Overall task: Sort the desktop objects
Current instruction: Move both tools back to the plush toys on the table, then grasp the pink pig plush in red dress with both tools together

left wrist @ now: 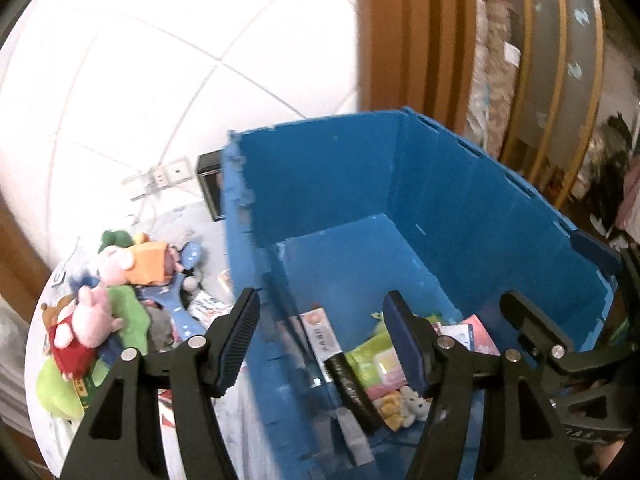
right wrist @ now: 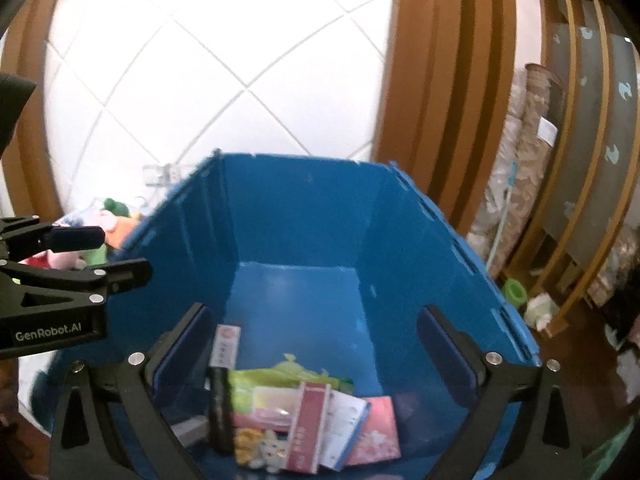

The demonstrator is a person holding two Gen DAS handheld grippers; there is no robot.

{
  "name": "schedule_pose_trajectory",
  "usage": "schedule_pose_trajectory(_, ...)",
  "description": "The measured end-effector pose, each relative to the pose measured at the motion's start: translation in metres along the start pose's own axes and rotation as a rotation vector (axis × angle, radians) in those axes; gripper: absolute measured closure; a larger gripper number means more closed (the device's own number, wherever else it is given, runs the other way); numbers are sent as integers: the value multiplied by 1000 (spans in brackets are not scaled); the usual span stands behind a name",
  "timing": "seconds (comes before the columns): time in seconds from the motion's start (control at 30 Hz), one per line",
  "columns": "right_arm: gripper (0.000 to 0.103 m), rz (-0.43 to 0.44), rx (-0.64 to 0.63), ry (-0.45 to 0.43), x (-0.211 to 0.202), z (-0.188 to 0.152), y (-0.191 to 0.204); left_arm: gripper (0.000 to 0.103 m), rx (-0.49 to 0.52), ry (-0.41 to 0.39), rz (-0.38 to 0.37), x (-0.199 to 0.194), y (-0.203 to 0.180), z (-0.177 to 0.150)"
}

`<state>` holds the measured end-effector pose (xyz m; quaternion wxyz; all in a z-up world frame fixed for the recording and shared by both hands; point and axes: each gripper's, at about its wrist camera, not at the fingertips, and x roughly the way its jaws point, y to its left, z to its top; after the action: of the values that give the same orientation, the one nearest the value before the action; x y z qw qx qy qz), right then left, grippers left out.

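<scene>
Both tools (left wrist: 320,344) (right wrist: 316,356) agape above blue crate (right wrist: 304,216)

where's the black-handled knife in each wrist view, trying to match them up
Left wrist: the black-handled knife lies in the blue bin, bottom centre, between the left gripper's fingers, beside a green packet.
Right wrist: the same knife lies lower left of centre in the bin, left of that packet.
Shared landmark: the yellow and white plush toys by the knife's handle.
</scene>
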<state>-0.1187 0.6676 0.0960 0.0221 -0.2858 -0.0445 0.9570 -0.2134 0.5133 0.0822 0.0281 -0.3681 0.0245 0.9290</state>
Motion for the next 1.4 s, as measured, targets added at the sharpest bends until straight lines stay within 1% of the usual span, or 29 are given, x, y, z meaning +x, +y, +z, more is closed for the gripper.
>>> schedule_pose_trajectory(0.07, 0, 18, -3, -16, -4, 3, 12, 40, -27, -19, 14, -6, 17, -5)
schedule_pose_trajectory(0.2, 0, 76, -4, -58, -13, 13, 42, 40, -71, -64, 86, -17, 57, -20)
schedule_pose_trajectory(0.23, 0, 90, -5, -68, -15, 15, 50, 38, -82, -72, 99, -20, 68, -24)
schedule_pose_trajectory(0.27, 0, 108, -9, -78, -17, 17, 62, 31, -95, -80, 113, -23, 79, -29)
schedule_pose_trajectory(0.3, 0, 118, -12, -84, -19, 19, 70, 28, -110, -91, 126, -26, 92, -35)
schedule_pose_trajectory(0.37, 0, 143, -22, -101, -23, 24, 92, 27, -135, -111, 159, -32, 118, -47)
schedule_pose_trajectory(0.53, 0, 185, -54, -113, -27, 34, 145, 27, -182, -109, 188, -36, 180, -73)
schedule_pose_trajectory(0.6, 0, 209, -72, -116, -28, 37, 170, 27, -202, -110, 214, -38, 207, -85)
schedule_pose_trajectory(0.73, 0, 254, -105, -115, -25, 42, 214, 27, -250, -82, 252, -38, 263, -109)
schedule_pose_trajectory(0.8, 0, 280, -115, -96, -14, 42, 240, 27, -275, -60, 265, -34, 291, -120)
schedule_pose_trajectory(0.87, 0, 303, -113, -75, -3, 41, 256, 27, -304, -37, 283, -29, 318, -130)
schedule_pose_trajectory(0.97, 0, 343, -99, -8, 27, 37, 289, 27, -350, -1, 304, -17, 361, -145)
schedule_pose_trajectory(1.07, 0, 376, -86, 55, 54, 32, 315, 27, -369, 37, 304, -2, 388, -155)
schedule_pose_trajectory(1.2, 0, 438, -60, 138, 95, 28, 346, 27, -369, 83, 287, 29, 405, -156)
schedule_pose_trajectory(1.27, 0, 456, -56, 163, 113, 29, 358, 27, -372, 97, 286, 40, 410, -155)
schedule_pose_trajectory(1.4, 0, 479, -88, 228, 151, 30, 384, 27, -375, 146, 263, 66, 415, -151)
